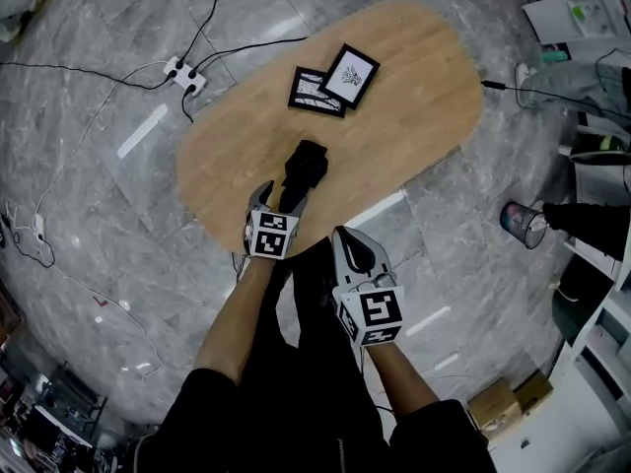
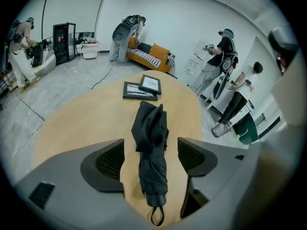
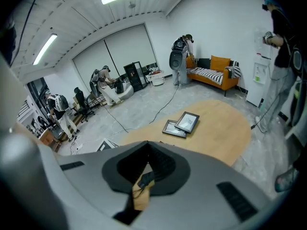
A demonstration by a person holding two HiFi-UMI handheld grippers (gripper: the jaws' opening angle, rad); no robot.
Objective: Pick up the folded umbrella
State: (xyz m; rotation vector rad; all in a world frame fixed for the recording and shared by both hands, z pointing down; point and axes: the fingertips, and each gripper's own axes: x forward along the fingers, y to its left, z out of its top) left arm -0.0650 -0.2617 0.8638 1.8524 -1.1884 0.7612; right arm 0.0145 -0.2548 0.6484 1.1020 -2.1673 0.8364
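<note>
Marble floor (image 1: 89,225), grey, all round; white power strip (image 1: 185,75) lying on it off far-left edge of worktop. Oval wooden worktop (image 1: 414,97), mostly bare. Orange sofa (image 2: 149,56) against far wall; several people (image 2: 223,56) standing about room's edges, well apart from worktop. White shelving (image 1: 603,264) at right, waste bin (image 1: 523,223) on floor near it, cardboard box (image 1: 493,402) closer in.

On worktop, far half: two black picture frames (image 1: 335,79), one overlapping other, well apart from umbrella. Near half, close to near edge: folded umbrella (image 2: 152,143), black, lying flat, lengthwise away from person, loose canopy folds at far end, handle cap and wrist loop (image 2: 156,217) at near end.

Left tongs (image 1: 280,201) tilted down over umbrella, spread wide, one jaw either side of its lower half; strips of bare wood showing between each pad and fabric, so no grip. Right tongs (image 1: 342,236) held back at worktop's near edge, beside left, jaw tips meeting, nothing held; sliver of wood and bit of black cord (image 3: 145,178) visible through gap behind tips.
</note>
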